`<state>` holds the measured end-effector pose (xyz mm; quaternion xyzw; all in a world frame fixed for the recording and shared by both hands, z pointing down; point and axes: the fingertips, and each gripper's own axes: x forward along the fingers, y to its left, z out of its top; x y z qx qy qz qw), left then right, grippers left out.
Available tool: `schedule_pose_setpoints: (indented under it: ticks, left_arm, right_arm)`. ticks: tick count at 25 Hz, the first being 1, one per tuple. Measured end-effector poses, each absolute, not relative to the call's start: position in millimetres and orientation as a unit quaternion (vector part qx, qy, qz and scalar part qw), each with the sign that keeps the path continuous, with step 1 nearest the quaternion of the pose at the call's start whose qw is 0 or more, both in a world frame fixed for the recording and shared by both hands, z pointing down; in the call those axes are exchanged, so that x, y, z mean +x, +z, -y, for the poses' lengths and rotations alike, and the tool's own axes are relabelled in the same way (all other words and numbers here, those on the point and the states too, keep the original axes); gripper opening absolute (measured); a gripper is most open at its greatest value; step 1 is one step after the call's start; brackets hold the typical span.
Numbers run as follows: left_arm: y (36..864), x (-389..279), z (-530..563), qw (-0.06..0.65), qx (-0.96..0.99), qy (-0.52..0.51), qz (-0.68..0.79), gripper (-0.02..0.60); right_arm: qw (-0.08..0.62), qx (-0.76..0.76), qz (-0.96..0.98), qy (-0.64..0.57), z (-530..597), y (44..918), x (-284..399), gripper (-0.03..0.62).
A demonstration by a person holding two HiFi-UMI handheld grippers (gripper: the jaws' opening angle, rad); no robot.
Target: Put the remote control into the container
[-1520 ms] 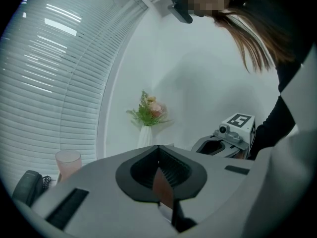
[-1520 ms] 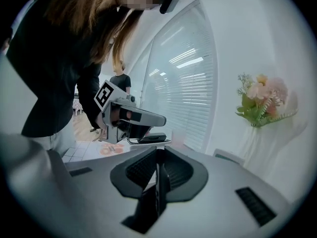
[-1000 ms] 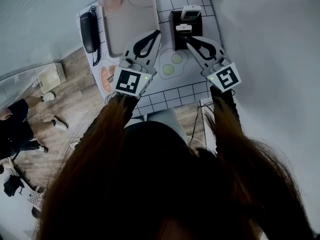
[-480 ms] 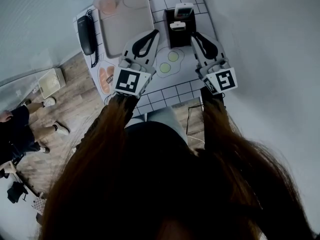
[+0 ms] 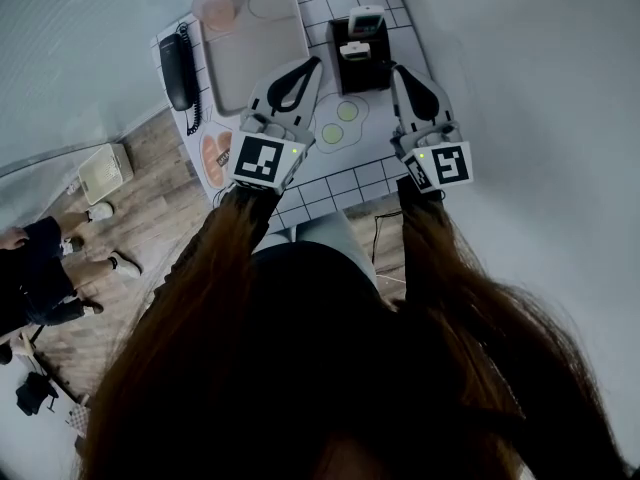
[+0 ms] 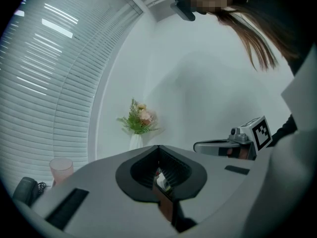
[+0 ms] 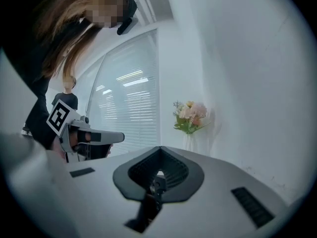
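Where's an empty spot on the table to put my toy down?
The grey tray, between the black phone and the black container, is bare. So are the mat squares at the near edge. It's crowded by the container, where the left hand-held gripper and right hand-held gripper hover.

A black telephone [image 5: 178, 68] lies left of a grey tray [image 5: 258, 43], a pink cup [image 5: 215, 8] beside it.

**Grey grippers, dark sleeves**

The left gripper [image 5: 313, 65] and right gripper [image 5: 401, 69] have pale grey shells and black ribbed jaw linings. Each carries a cube [image 5: 262, 160] of black-and-white square markers with a small green light. The sleeves [image 5: 413, 194] are dark, and the hair [image 5: 300, 368] is long and reddish-brown.
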<state>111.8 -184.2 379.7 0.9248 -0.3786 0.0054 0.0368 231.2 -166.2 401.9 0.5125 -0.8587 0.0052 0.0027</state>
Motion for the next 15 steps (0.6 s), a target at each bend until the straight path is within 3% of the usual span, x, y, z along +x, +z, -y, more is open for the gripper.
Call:
schedule_pose_setpoints:
  ticks: [15]
  left_arm:
    - [340.8,70.3,138.8,0.007,0.931,-0.026,0.365,0.009]
  right_arm:
    - [-0.025,0.541,0.840,-0.025,115.1,348.3,186.0,0.018]
